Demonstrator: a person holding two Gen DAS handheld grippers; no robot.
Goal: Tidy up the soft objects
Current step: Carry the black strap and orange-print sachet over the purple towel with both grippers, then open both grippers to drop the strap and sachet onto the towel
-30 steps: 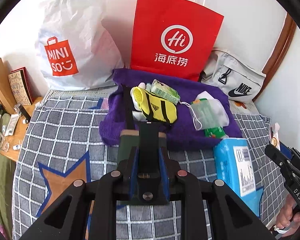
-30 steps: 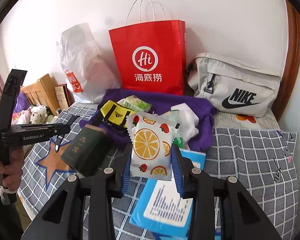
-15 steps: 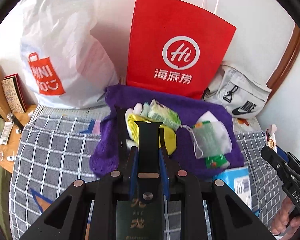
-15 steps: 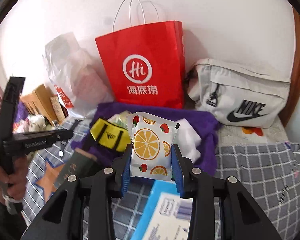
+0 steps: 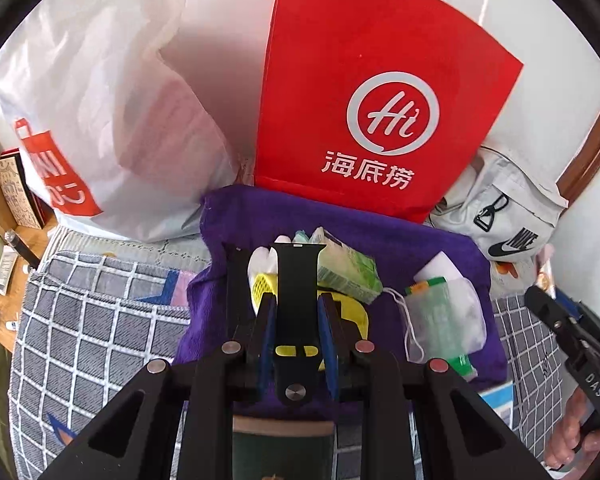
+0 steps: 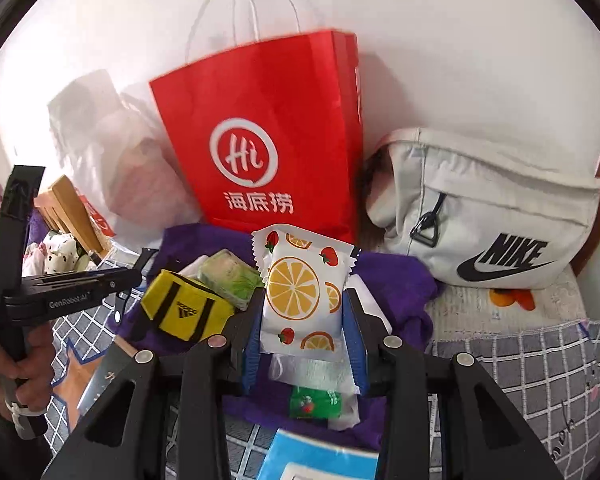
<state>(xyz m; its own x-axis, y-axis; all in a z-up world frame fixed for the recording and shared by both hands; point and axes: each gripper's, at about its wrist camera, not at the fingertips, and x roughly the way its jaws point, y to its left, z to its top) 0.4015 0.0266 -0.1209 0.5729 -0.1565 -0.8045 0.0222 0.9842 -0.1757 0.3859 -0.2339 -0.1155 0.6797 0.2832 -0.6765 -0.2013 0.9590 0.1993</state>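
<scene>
Your bed's checked cover [image 5: 100,332] fills the near ground, and against the far wall stands the red paper bag [image 5: 364,92], upright, with the white plastic bag [image 5: 100,100] slumped to its left and the pale Nike pouch [image 6: 488,216] lying to its right. Just in front of them the purple towel [image 5: 412,240] is spread over the cover, carrying the loose clutter. On that towel sits the yellow mini bag [image 6: 184,310], tilted, its black straps running from far to near, and the green tissue pack [image 6: 230,278] is touching its far right corner. Right of those lies the clear drawstring pouch [image 5: 444,316] with green packets inside. Now your right gripper [image 6: 304,320] is clamped on the fruit-print packet [image 6: 302,290]: it stands upright between the blue pads, long axis vertical, crimped top edge pointing up toward the red bag, hanging above the towel. Your left gripper [image 5: 296,320] is closed narrow on the black watch strap [image 5: 298,308], long axis running straight away from you, its squared end pointing at the far bags and its metal stud end nearest the camera, held over the yellow mini bag.
</scene>
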